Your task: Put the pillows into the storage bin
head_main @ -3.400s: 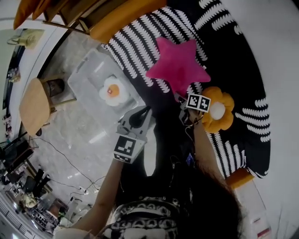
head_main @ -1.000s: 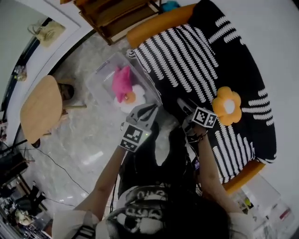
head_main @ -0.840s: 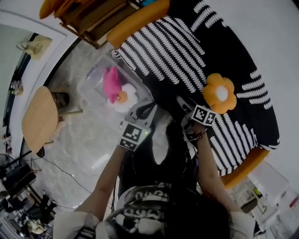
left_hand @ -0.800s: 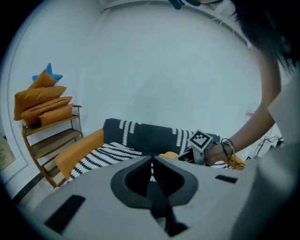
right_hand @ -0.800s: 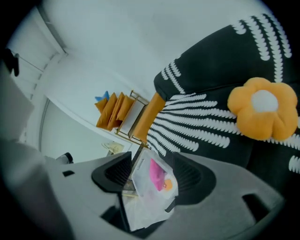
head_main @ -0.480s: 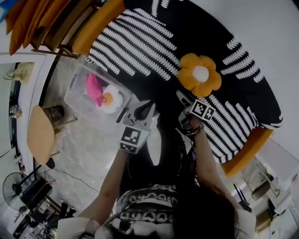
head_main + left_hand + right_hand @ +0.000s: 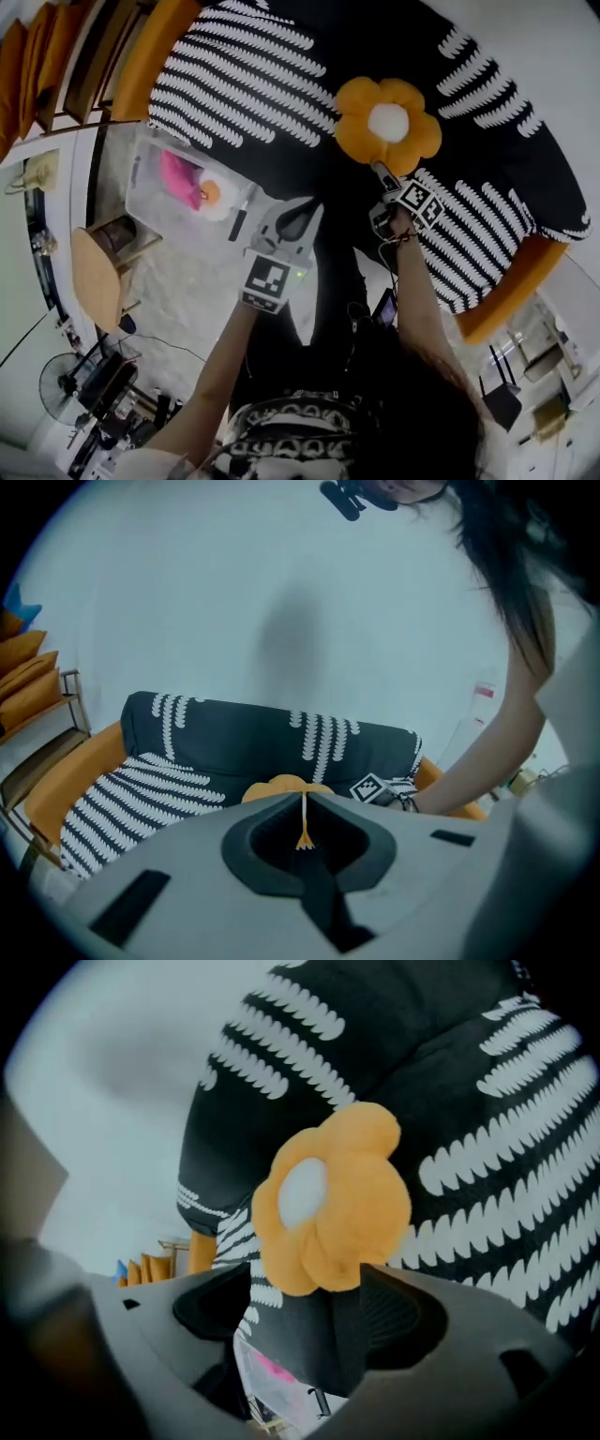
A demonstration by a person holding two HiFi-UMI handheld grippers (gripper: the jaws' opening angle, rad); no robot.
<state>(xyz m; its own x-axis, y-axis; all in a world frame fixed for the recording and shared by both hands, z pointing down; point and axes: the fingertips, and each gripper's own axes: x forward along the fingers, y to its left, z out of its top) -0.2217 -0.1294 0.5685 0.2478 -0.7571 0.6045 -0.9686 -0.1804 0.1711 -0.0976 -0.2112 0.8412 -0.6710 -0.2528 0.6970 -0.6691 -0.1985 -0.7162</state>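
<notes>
An orange flower pillow [image 7: 387,120] with a white centre lies on the black-and-white sofa [image 7: 281,84]. My right gripper [image 7: 380,174] reaches up to its lower petals. In the right gripper view the jaws are opening, and the flower pillow [image 7: 328,1204] sits just at the tips of the right gripper [image 7: 309,1283] with no pad pressing on it. The clear storage bin [image 7: 148,204] on the floor holds a pink star pillow [image 7: 178,178] and a fried-egg pillow [image 7: 216,195]. My left gripper [image 7: 298,217] hovers shut and empty beside the bin, the left gripper [image 7: 303,806] aimed at the sofa.
A round wooden stool [image 7: 98,277] stands on the marble floor next to the bin. A rack with orange cushions [image 7: 37,56] is at the far left. The sofa has orange armrests [image 7: 511,291]. A fan [image 7: 61,384] and cables lie further out on the floor.
The pink star pillow, at my right gripper 3.4 s ago, lies in the bin. The right gripper has since travelled up to the flower pillow. The head view has swung toward the sofa.
</notes>
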